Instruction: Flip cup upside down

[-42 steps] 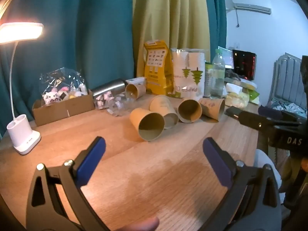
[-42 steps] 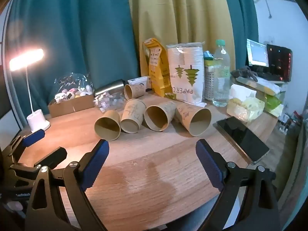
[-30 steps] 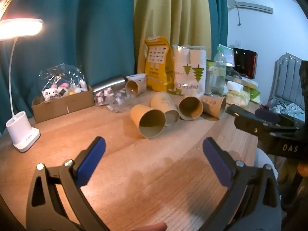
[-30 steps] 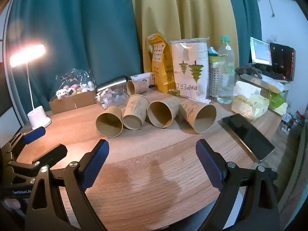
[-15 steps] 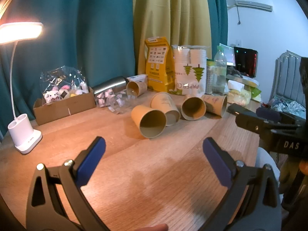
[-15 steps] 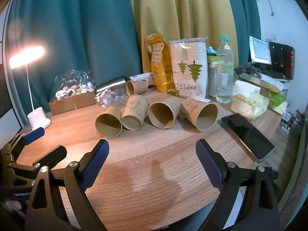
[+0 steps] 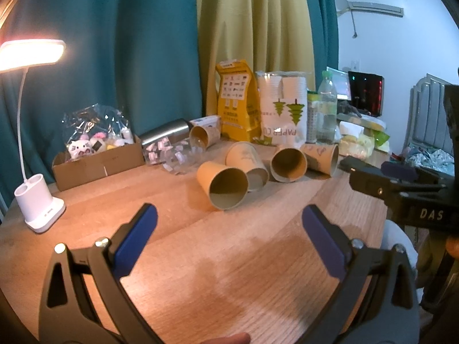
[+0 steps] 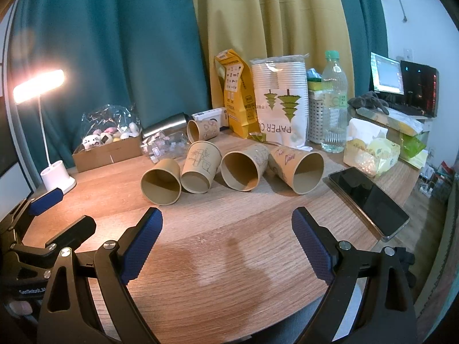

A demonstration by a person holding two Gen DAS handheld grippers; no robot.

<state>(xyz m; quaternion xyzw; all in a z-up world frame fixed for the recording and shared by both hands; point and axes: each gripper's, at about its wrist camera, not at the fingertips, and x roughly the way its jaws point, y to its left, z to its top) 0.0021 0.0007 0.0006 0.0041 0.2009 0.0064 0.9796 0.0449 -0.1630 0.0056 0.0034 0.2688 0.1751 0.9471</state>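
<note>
Four brown paper cups [image 8: 198, 172] are seen lying on their sides in a row in the middle of the wooden table [image 8: 229, 258]. Their open mouths are turned toward the cameras, and their bottoms are pointed back at the curtain [image 8: 114, 43]. Little drawings are seen on their sides. A fifth cup [image 8: 200, 130] is lying behind them. The left gripper [image 7: 229, 223] is held wide open with nothing in it. The right gripper [image 8: 226, 226] is held wide open too, near the cups.
</note>
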